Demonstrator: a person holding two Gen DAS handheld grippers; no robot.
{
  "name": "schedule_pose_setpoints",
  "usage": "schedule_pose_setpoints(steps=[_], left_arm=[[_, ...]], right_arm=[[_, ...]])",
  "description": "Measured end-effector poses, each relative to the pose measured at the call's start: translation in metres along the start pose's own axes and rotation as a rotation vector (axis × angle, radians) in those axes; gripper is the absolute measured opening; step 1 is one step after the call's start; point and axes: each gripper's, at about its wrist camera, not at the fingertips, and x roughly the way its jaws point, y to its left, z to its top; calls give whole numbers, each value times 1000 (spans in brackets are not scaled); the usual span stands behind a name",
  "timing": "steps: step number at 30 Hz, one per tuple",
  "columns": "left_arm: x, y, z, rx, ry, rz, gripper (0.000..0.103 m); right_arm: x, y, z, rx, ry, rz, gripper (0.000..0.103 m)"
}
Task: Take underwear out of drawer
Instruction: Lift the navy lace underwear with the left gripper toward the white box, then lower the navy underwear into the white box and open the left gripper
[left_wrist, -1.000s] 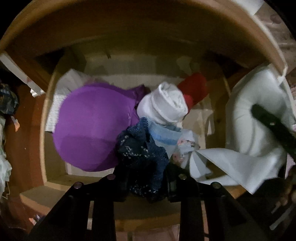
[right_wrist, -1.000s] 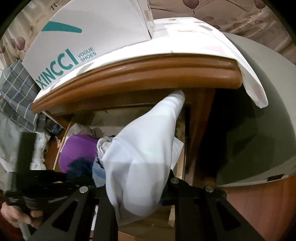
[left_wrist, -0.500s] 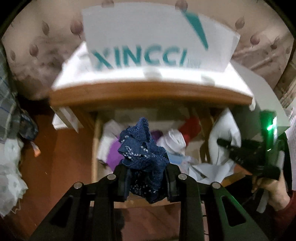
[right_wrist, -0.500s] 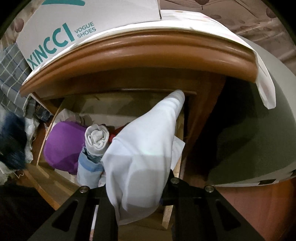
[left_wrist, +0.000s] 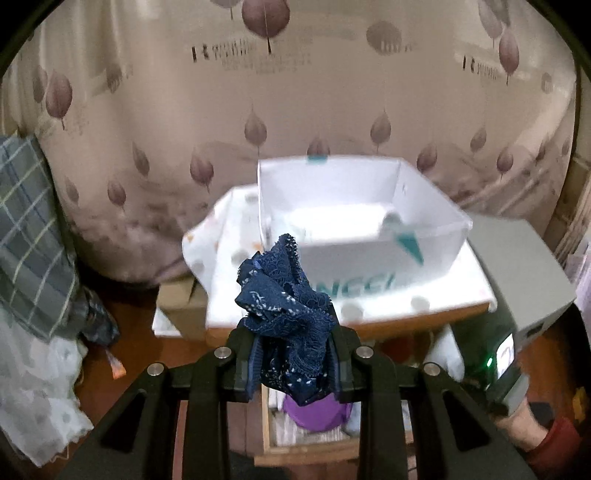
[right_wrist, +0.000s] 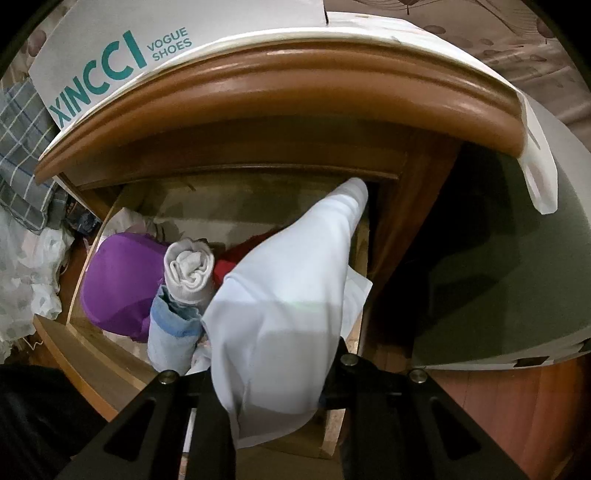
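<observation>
My left hand-held gripper (left_wrist: 293, 363) is clamped on the navy underwear (left_wrist: 286, 310), a crumpled bundle of lace with small pale specks and a scalloped trim. Its long axis runs roughly upright in the left wrist view: one lacy end sticks up above the jaws and leans a little right, the other hangs down between them. The bundle is in the air, clear of the open drawer (left_wrist: 267, 439), whose wooden side wall shows below the jaws, with a smooth purple garment (left_wrist: 314, 419) lying inside. Beyond the underwear stands an open white shoe box (left_wrist: 369, 236) with teal lettering on a wooden nightstand (right_wrist: 280, 96) with a pale dotted cloth over its top; the view there is blurred.

My right hand-held gripper (right_wrist: 273, 373) is closed on a smooth white cloth (right_wrist: 284, 295) that drapes over the jaws and stretches up to the drawer's back right corner. In the drawer beside it I see a rolled white sock bundle (right_wrist: 190, 267), a light blue rolled piece (right_wrist: 173, 328) and something red (right_wrist: 240, 256). The nightstand's rounded wooden lip overhangs the drawer's rear, leaving its front part open from above.
</observation>
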Motion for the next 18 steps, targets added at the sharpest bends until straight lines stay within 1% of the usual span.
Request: schedule_pose_setpoints(steps=[3,5,8,9,11,14,16,18], left_arm=[[-2,4,33,-4,-33,-5,26],[0,4,50,-13,-54,6,26],[13,2,80,-10,-66,-6,26],[21,-2,91,15,-62,-12,26],[37,-7,101,36,-57,-15,26],[67,-11,115,55,-12,-33,26],[91,-11,118,42,35,-56,26],[110,-10,117,29,63,-61,26]], right_arm=[[1,0,0,2,4,1,17],[1,1,0,2,5,1,17],[3,2,-1,3,12,3,17],[3,2,-1,1,12,4,17],[3,1,-1,5,13,5,17],[2,-2,-2,15,14,7,17],[2,-3,-2,18,15,9,17],[1,-3,-3,20,15,11,17]])
